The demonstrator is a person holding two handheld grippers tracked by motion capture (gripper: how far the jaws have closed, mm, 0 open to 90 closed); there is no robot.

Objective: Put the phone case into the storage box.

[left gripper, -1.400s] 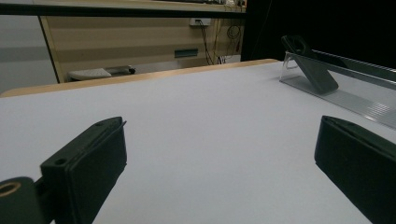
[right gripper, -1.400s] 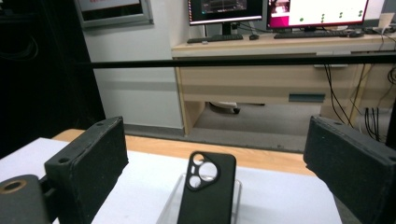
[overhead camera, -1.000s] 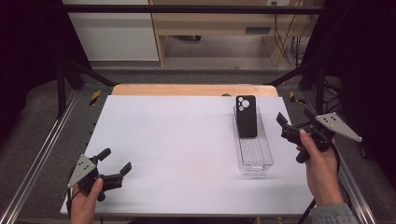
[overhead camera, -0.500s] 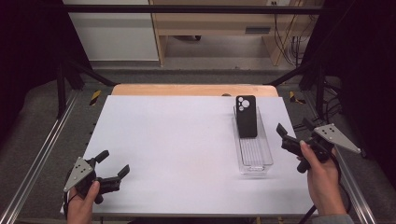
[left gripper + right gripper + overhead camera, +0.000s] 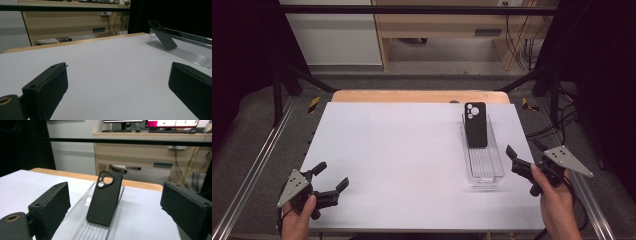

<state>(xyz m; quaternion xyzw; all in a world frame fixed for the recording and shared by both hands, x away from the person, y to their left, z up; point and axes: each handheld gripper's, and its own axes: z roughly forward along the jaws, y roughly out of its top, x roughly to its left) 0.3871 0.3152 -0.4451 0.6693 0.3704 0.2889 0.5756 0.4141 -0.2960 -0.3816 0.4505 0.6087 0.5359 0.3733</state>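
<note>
Black phone case (image 5: 475, 124) leans tilted in the clear tray (image 5: 485, 172), far end, about 2 o'clock on the white desk (image 5: 402, 160). In the right gripper view we look straight at the case (image 5: 105, 197), camera cutout up, foot resting on the tray's ribbed floor.

Right gripper (image 5: 521, 159) sits at 4 o'clock just beside the tray's near end, jaws wide apart, nothing between them. Left gripper (image 5: 331, 180) idles at 7 o'clock, jaws also spread (empty).

Step in hand, we judge: reach for the case. To do it well, we come in from the near side, straddle the case's long edges above the tray wall, close mid-height so it does not tip or drag the tray.

Versus a second ago: right gripper has dropped toward the desk's near edge; left has slid nearer too. Case and tray unmoved.
</note>
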